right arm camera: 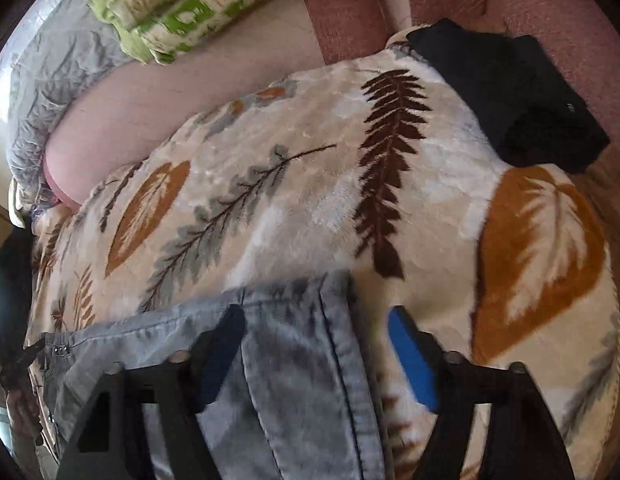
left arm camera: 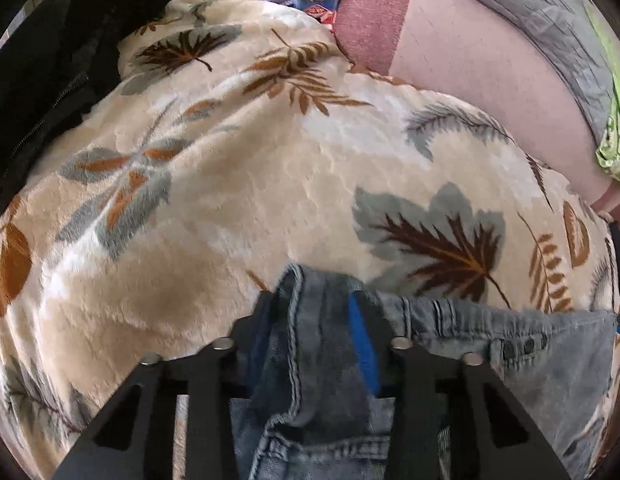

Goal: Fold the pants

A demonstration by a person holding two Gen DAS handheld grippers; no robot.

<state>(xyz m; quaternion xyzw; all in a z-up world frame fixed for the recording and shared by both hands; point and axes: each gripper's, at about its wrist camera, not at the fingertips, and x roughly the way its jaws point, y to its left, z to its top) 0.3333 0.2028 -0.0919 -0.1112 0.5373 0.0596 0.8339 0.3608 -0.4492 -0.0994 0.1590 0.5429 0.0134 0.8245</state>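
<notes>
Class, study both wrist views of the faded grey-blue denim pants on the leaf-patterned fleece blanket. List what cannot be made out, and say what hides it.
- Left wrist view: most of the faded grey-blue denim pants is cut off by the lower edge; the left gripper hides the bunched part.
- Right wrist view: whether the right gripper presses the denim is blurred.
- The bedding under the leaf-patterned fleece blanket is mostly covered.

A soft cream blanket with brown and grey leaves (left arm camera: 238,184) covers the bed. Washed grey-blue denim pants (right arm camera: 294,344) lie on the blanket. A black cloth (right arm camera: 510,96) sits at the blanket's far corner.
</notes>
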